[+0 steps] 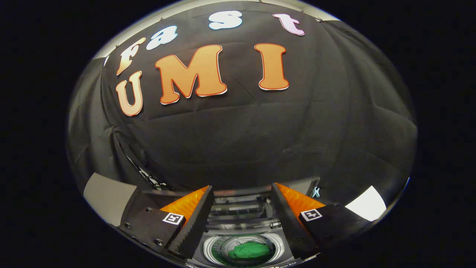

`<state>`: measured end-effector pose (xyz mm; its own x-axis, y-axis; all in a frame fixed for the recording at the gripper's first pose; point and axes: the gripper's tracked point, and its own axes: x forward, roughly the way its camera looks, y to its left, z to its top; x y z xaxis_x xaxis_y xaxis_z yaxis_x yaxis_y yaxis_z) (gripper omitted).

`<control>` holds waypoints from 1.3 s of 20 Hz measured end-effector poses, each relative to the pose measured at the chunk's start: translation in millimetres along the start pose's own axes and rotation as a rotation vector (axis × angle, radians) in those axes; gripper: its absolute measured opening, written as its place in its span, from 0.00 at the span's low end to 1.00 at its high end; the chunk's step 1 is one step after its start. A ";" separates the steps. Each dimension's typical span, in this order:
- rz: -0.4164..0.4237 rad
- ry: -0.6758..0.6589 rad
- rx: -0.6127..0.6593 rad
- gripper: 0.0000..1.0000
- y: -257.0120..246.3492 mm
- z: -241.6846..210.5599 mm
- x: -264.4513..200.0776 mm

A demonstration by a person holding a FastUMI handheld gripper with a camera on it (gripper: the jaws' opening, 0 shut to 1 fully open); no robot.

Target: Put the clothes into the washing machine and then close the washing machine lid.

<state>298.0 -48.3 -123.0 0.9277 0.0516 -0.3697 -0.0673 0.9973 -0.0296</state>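
- My tongs [242, 193] are spread wide and hold nothing; neither finger touches anything I can see.
- Between the fingers, nearest me, the green clothes [250, 250] lie bunched inside the round drum of the washing machine [214, 247].
- Just beyond the drum, the raised lid [241, 208] seems to stand open, clear and glossy, so its edge is hard to pick out.
- I judge the loading done and the closing left.
- The risk: the lid is slick and see-through, so I could misjudge its edge, slip off it, or let it drop hard.
- Farthest off hangs the black cloth wall [260, 141].
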 end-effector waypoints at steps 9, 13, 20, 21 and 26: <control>-0.034 0.107 -0.041 0.99 35.1 -26.1 70.1; -0.023 0.095 -0.088 0.95 36.1 -34.3 53.4; -0.024 0.082 -0.100 0.95 29.8 -70.1 -9.2; -0.024 0.080 -0.102 0.95 29.4 -78.2 -19.1; -0.044 0.127 -0.087 0.95 18.8 -148.0 -70.7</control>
<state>176.8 -41.0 -234.9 0.8771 -0.0042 -0.4803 -0.0646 0.9899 -0.1266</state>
